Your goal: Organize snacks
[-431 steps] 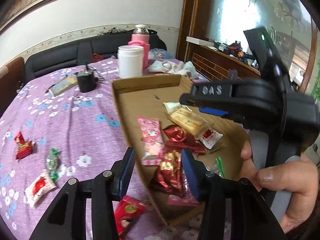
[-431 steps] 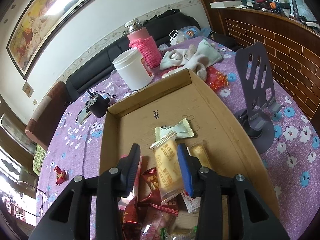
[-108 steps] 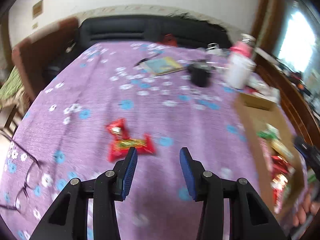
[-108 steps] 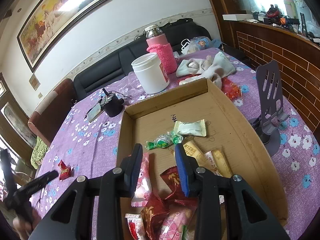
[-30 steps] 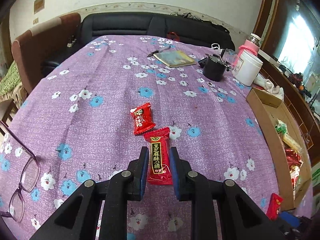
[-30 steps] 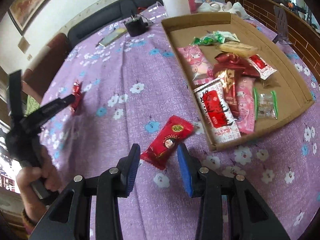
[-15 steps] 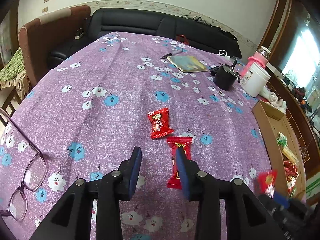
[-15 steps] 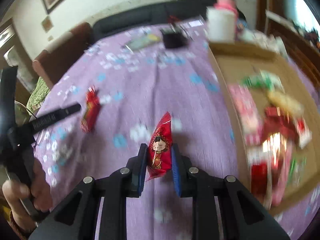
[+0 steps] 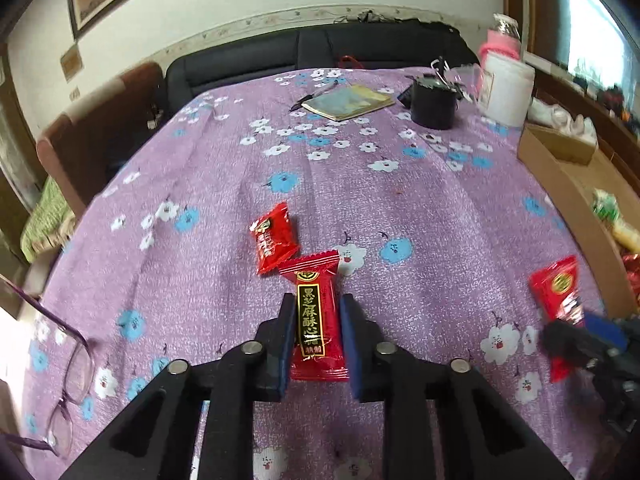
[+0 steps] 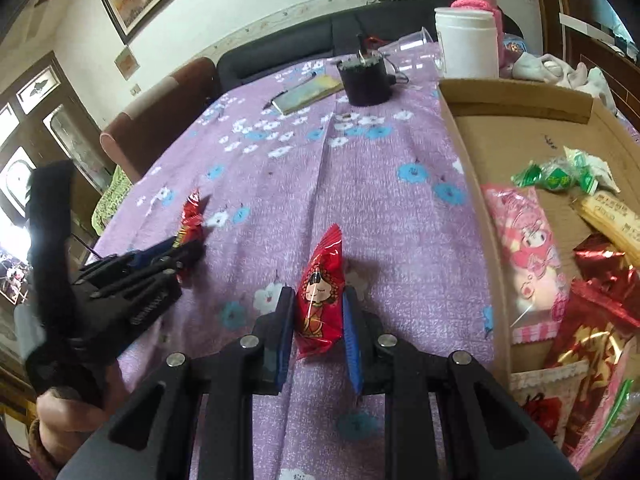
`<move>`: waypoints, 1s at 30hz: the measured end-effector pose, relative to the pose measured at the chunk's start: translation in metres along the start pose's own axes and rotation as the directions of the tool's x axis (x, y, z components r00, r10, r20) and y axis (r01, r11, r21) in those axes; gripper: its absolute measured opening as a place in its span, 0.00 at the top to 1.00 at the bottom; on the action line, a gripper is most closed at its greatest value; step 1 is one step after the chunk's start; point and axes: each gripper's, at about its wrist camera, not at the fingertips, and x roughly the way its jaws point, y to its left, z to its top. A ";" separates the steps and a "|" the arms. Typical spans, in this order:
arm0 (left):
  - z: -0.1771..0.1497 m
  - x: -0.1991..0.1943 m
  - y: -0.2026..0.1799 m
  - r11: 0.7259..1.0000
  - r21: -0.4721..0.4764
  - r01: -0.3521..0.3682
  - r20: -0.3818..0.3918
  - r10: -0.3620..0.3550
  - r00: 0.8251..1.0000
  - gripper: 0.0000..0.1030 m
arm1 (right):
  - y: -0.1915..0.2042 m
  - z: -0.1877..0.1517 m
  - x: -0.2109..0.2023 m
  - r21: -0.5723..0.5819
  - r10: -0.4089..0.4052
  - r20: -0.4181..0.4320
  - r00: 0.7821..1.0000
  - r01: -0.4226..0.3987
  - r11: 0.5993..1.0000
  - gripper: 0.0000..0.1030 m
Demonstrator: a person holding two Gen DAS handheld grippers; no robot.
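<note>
Task status: judged well advanced but not complete; most snacks lie in the box, three are outside it.

Container: shallow brown cardboard box (image 10: 468, 184) on the purple flower-print tablecloth (image 9: 360, 184), at the right side of the table.

Already sorted: a pink cartoon-print packet (image 10: 528, 256), green-wrapped candies (image 10: 560, 178), a pale yellow wafer bar (image 10: 616, 220) and crinkled red foil packets (image 10: 600, 300) lie on the box floor.

Left gripper (image 9: 316, 340): fingers drawn together on the long red sachet with gold lettering (image 9: 316, 316). The sachet's lower half sits between the pads; its upper end projects forward. Whether it is lifted clear of the cloth cannot be determined.

Right gripper (image 10: 318, 328): fingers clamped on the red cartoon-girl candy packet (image 10: 322, 292), held on edge above the cloth, just left of the box wall.

Remaining on table: one small red square sachet (image 9: 274, 238) lies flat on the cloth, just beyond the top end of the long sachet, at or almost at its upper corner.

Steps left (judgement): carry both held packets over the box wall and release them inside; then collect the small square sachet.

Non-task items: a pair of purple-framed glasses (image 9: 60, 384), a notebook with a pen (image 9: 348, 102), a black round cup (image 9: 434, 106) and a white cylindrical jar (image 10: 466, 42) stand or lie well apart from the work area.
</note>
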 end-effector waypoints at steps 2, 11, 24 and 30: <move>-0.001 -0.001 0.003 1.000 -0.011 0.001 0.004 -0.001 1.000 0.79 | 0.000 0.000 -0.006 0.006 0.014 0.013 1.000 -0.014 1.000 0.79; -0.002 -0.023 0.008 0.999 -0.033 0.024 0.096 -0.020 0.995 0.80 | 0.002 0.001 -0.018 0.009 0.012 0.061 0.998 -0.013 1.000 0.79; -0.001 -0.065 0.004 0.996 -0.021 -0.088 0.309 0.091 0.947 0.79 | 0.004 0.001 -0.021 0.000 -0.004 0.088 0.996 0.004 1.000 0.79; -0.004 -0.070 0.002 0.995 -0.007 -0.096 0.324 0.093 0.941 0.79 | 0.005 0.000 -0.022 -0.010 -0.006 0.096 0.995 0.006 1.000 0.79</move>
